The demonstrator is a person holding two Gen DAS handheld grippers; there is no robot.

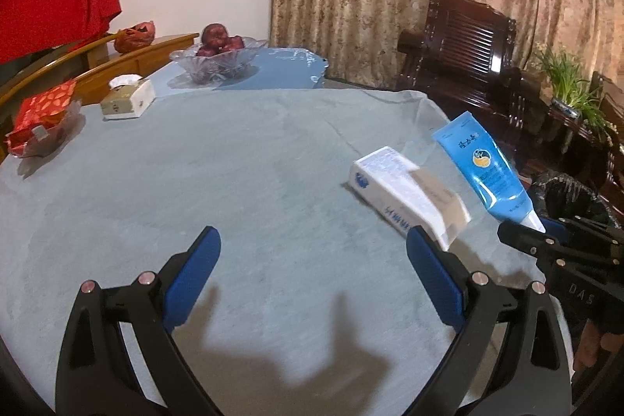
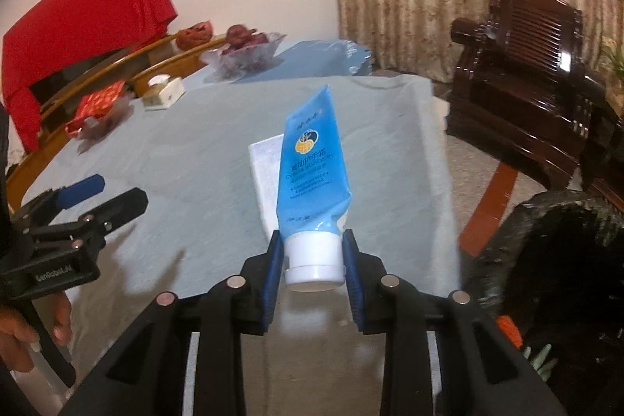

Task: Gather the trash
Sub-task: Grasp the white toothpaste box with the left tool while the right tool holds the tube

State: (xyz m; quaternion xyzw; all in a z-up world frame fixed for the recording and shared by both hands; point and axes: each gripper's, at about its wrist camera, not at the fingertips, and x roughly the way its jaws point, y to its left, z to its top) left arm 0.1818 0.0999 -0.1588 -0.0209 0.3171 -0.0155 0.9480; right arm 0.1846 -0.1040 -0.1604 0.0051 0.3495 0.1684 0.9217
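A blue hand-cream tube with a white cap is lifted off the table, and my right gripper is shut on that cap. In the left wrist view the same tube hangs at the right, above the table edge, with the right gripper below it. A white carton lies on the grey tablecloth, and in the right wrist view the tube partly hides the carton. My left gripper stands open over bare cloth just left of the carton. It also shows as the left gripper, held by a hand.
A bin lined with a black bag stands beside the table at the right. At the far side are a glass fruit bowl, a tissue box and a red packet in a glass dish. A dark wooden chair stands beyond the table.
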